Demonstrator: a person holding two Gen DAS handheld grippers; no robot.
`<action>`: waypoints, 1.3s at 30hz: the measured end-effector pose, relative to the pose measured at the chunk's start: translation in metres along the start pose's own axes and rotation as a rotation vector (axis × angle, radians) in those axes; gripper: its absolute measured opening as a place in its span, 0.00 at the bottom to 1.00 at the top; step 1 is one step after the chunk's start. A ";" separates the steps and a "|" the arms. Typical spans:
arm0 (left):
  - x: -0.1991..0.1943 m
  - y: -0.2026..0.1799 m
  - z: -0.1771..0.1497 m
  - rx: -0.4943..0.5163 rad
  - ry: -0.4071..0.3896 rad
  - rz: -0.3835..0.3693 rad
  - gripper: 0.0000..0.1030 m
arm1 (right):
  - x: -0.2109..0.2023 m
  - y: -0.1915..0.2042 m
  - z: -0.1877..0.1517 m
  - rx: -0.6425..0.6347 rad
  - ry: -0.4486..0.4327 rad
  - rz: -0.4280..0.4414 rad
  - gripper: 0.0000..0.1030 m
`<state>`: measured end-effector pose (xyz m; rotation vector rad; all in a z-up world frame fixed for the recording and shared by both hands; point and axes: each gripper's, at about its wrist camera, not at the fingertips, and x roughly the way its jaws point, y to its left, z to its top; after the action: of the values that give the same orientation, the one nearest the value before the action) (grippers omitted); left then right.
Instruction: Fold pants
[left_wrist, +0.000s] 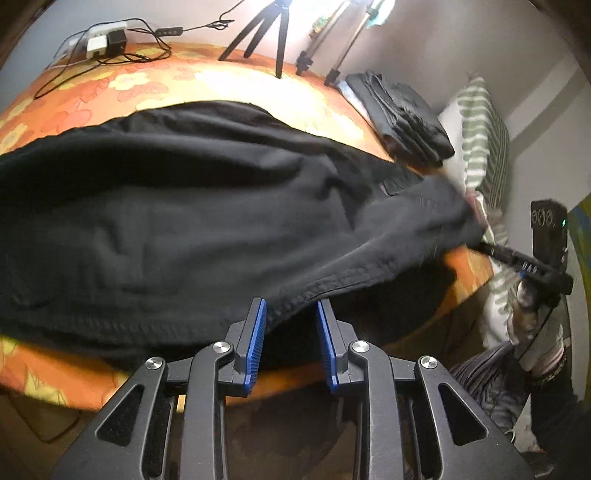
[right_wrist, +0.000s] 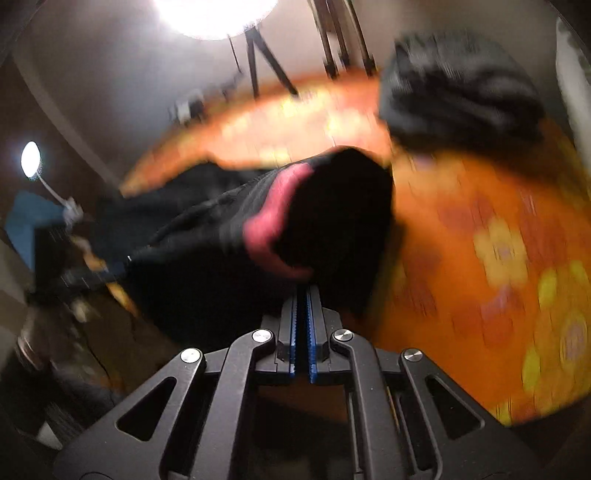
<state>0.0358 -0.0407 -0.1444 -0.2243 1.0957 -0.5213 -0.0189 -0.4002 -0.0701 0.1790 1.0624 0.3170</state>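
Black pants on bed, L fingers wide at hem, R fingers pinching blurred cloth.

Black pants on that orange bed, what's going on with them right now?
A person with a handheld gripper in each hand is working on a pair of black pants spread over the orange floral bed cover. The right gripper is shut on the fabric at one end and is blurred. The left gripper is open with the pants' edge between its fingers. A stack of folded dark clothes sits at the far corner.
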 end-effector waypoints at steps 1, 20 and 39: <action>-0.001 0.000 -0.003 -0.003 0.004 -0.002 0.25 | 0.000 -0.003 -0.010 -0.004 0.020 -0.046 0.06; 0.032 -0.002 0.026 -0.002 -0.016 0.173 0.31 | 0.045 0.084 0.028 -0.080 -0.013 0.003 0.33; 0.048 -0.034 0.016 0.145 0.017 0.147 1.00 | 0.089 0.084 0.018 -0.053 0.073 0.009 0.33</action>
<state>0.0573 -0.0959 -0.1601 -0.0117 1.0765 -0.4690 0.0222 -0.2905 -0.1105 0.1252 1.1246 0.3620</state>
